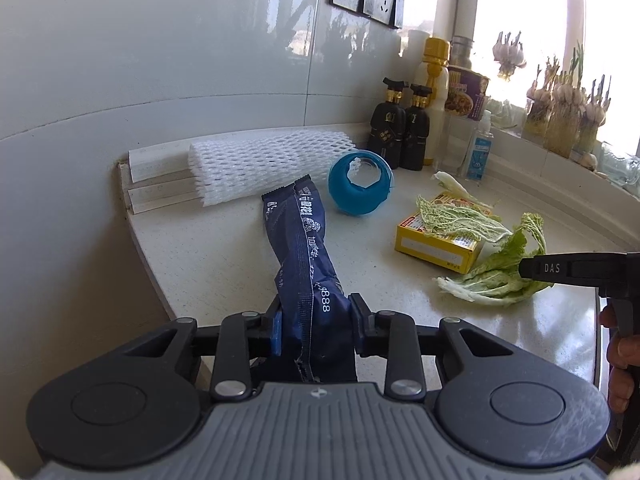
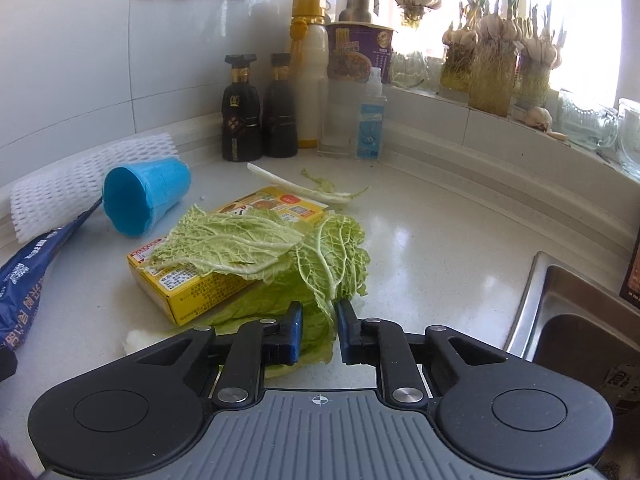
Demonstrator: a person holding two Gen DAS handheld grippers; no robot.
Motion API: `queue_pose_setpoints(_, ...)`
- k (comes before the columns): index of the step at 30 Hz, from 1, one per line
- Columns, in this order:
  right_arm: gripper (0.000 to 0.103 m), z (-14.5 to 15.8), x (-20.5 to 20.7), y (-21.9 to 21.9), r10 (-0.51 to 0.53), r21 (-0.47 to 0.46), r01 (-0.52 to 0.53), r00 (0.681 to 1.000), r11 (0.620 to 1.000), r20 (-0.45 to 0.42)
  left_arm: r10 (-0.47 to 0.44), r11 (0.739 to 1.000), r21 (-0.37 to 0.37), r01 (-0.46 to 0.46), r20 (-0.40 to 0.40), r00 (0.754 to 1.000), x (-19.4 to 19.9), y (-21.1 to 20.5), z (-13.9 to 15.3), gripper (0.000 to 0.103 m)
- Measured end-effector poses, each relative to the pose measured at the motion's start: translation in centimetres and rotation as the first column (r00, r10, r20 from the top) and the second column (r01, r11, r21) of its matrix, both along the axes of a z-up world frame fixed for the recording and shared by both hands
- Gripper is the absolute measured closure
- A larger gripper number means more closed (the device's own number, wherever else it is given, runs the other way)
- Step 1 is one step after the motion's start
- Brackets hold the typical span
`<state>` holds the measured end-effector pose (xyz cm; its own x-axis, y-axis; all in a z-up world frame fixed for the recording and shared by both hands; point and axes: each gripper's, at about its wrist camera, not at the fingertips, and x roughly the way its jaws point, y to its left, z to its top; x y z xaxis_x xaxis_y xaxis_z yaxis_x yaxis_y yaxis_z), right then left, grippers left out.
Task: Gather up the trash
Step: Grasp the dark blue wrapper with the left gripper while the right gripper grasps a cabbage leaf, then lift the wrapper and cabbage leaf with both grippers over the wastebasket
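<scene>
Trash all over the counter point(image 2: 432, 248): a dark blue snack wrapper point(image 1: 308, 264) near the left edge, cabbage leaves point(image 2: 320, 264) toward the front edge close to the sink point(image 2: 560, 320), a yellow box point(image 2: 192, 288) under one leaf, a tipped blue cup point(image 2: 148, 196) and a white foam net point(image 1: 256, 164) by the back wall. Left gripper point(image 1: 316, 320) squeezed tight on the near end of the wrapper, with the far end pointing at the foam net. Hard to tell if that far end touches the counter. Probably very light, thin, crinkly and a bit slippery, so best pinched flat across the crumpled end, just like now. Right gripper point(image 2: 318, 328) down low at the cabbage, one finger on each side of a leaf fold, jaws close together. Cannot tell if really pinching the leaf or only sitting around it. Leaves likely soft, floppy and easy to tear, maybe damp too. Better grabbed at the thick white stem than at the frilly green part. Box probably stiff and light, good to take by its thin sides. Cup easy to pinch at the rim. Foam net squishy and bouncy, needing a firm squeeze in the middle.
</scene>
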<state>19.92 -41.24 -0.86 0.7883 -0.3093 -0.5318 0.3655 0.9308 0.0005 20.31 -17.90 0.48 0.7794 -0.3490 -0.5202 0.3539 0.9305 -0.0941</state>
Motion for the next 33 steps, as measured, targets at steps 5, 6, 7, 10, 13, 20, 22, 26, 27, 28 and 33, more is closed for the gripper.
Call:
queue_pose_setpoints(5, 0.094, 0.0, -0.3, -1.0, -0.019, 0.057, 0.018, 1.0, 0.998, 0.012, -0.026, 1.0, 0.009, 0.026, -0.026, 0.999, 0.2, -0.1, -0.2, 0.072)
queue_pose_setpoints(6, 0.095, 0.0, -0.4, -1.3, -0.021, 0.074, 0.02, 1.0, 0.997, 0.019, -0.032, 0.999, 0.009, 0.033, -0.036, 0.999, 0.3, -0.2, -0.3, 0.069)
queue_pose_setpoints(7, 0.096, 0.0, -0.5, -1.4, -0.022, 0.086, 0.02, 0.999, 0.996, 0.023, -0.037, 0.999, 0.006, 0.038, -0.046, 0.998, 0.4, -0.2, -0.3, 0.067)
queue_pose_setpoints(10, 0.099, 0.1, -0.8, -1.9, -0.03, 0.121, 0.026, 0.999, 0.992, 0.032, -0.026, 1.0, 0.007, 0.026, -0.044, 0.999, 0.7, -0.4, -0.4, 0.05)
queue_pose_setpoints(13, 0.099, 0.1, -0.9, -2.2, -0.034, 0.143, 0.028, 0.999, 0.989, 0.037, -0.018, 0.999, 0.025, 0.019, -0.045, 0.999, 1.0, -0.8, -0.4, 0.05)
queue_pose_setpoints(20, 0.099, 0.3, -1.1, -2.5, -0.035, 0.185, 0.024, 0.998, 0.982, 0.056, 0.026, 0.999, 0.048, -0.023, -0.058, 0.998, 1.5, -1.1, -0.6, 0.072)
queue_pose_setpoints(22, 0.1, 0.5, -1.3, -2.7, -0.032, 0.207, 0.017, 0.997, 0.978, 0.069, 0.035, 0.998, 0.05, -0.032, -0.05, 0.998, 1.3, -1.1, -0.6, 0.075)
queue_pose_setpoints(26, 0.1, 1.0, -1.8, -3.1, -0.021, 0.253, -0.006, 0.994, 0.968, 0.105, 0.053, 0.998, 0.018, -0.052, -0.035, 0.998, 1.0, -0.4, -0.2, 0.077)
queue_pose_setpoints(27, 0.1, 1.2, -2.0, -3.2, -0.018, 0.263, -0.014, 0.993, 0.965, 0.117, 0.056, 0.998, 0.012, -0.056, -0.031, 0.998, 0.9, -0.3, -0.1, 0.078)
queue_pose_setpoints(28, 0.1, 1.4, -2.1, -3.2, -0.015, 0.272, -0.02, 0.992, 0.962, 0.127, 0.059, 0.998, 0.008, -0.058, -0.027, 0.998, 0.8, -0.1, 0.0, 0.079)
queue_pose_setpoints(33, 0.101, 2.5, -3.0, -3.3, 0.0, 0.315, -0.059, 0.983, 0.947, 0.181, 0.061, 0.998, -0.029, -0.061, 0.001, 0.998, 0.2, 0.9, 1.2, 0.08)
